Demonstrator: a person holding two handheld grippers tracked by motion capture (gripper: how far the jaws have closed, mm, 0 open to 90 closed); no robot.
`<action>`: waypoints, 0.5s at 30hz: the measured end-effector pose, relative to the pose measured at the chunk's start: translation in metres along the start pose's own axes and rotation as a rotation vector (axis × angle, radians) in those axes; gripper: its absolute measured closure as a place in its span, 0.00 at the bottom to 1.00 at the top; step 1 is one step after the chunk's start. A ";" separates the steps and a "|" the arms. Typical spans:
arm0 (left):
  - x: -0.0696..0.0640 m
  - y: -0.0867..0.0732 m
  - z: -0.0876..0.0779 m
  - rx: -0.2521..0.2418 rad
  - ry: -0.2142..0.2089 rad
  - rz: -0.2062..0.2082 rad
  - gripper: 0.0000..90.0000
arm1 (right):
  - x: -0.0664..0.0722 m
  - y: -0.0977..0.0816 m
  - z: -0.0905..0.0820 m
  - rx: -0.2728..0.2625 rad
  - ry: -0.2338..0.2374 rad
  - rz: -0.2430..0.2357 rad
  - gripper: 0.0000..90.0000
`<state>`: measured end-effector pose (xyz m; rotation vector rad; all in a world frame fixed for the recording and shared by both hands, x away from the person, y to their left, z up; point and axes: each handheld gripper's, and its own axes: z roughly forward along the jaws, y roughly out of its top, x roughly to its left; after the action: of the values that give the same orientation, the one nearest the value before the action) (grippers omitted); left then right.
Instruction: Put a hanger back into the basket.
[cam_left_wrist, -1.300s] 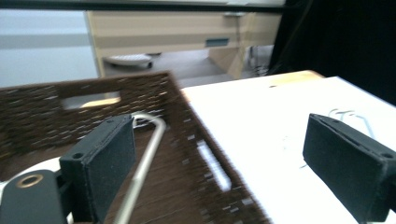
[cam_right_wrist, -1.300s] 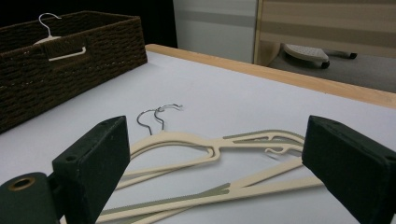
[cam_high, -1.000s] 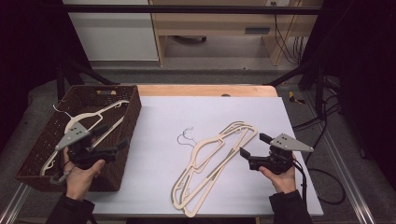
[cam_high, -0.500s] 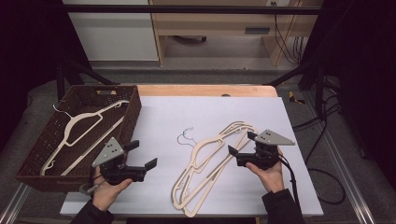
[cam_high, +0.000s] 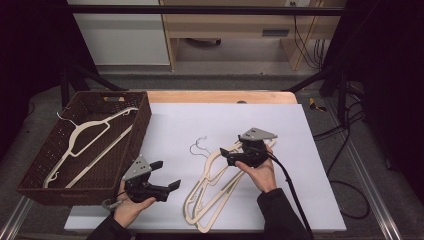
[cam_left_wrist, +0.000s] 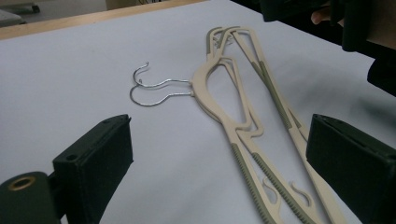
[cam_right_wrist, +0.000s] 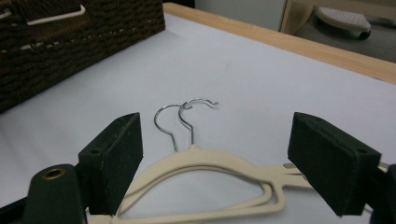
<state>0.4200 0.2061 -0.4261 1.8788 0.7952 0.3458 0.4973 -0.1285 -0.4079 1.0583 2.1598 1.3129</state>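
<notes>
Two cream hangers (cam_high: 220, 186) lie stacked on the white table top (cam_high: 310, 150), wire hooks (cam_high: 198, 146) pointing at the basket. My right gripper (cam_high: 226, 156) hovers over their upper shoulders, pointing left. In the right gripper view the hangers' necks (cam_right_wrist: 205, 161) lie between the jaws of the right gripper (cam_right_wrist: 233, 163); the jaws have just been closing, but the pads stand clear of the plastic. My left gripper (cam_high: 167, 175) is open near the table's front edge, left of the hangers. The left gripper (cam_left_wrist: 219, 163) holds nothing, and the hangers (cam_left_wrist: 233, 107) lie ahead of it.
A brown wicker basket (cam_high: 142, 120) stands at the table's left with one cream hanger (cam_high: 90, 135) lying in it; its wall (cam_right_wrist: 70, 42) is also in the right gripper view. A wooden edge (cam_high: 220, 96) runs along the table's back. Cables (cam_high: 345, 180) trail off on the right.
The left hand has left the basket and come right and down to the table's front. The right hand has slid left over the hangers' shoulders.
</notes>
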 end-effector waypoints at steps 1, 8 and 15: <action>0.001 -0.002 0.001 0.005 -0.004 -0.009 0.08 | 0.001 0.001 0.007 0.012 0.000 0.000 0.24; 0.002 -0.004 0.005 0.022 -0.004 -0.002 0.08 | 0.006 0.004 0.052 0.103 -0.004 -0.026 0.36; 0.003 -0.005 0.006 0.021 -0.008 -0.002 0.08 | 0.013 0.005 0.085 0.175 0.000 -0.050 0.48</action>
<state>0.4241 0.2049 -0.4338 1.8980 0.7981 0.3297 0.5481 -0.0682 -0.4435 1.0616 2.3193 1.1183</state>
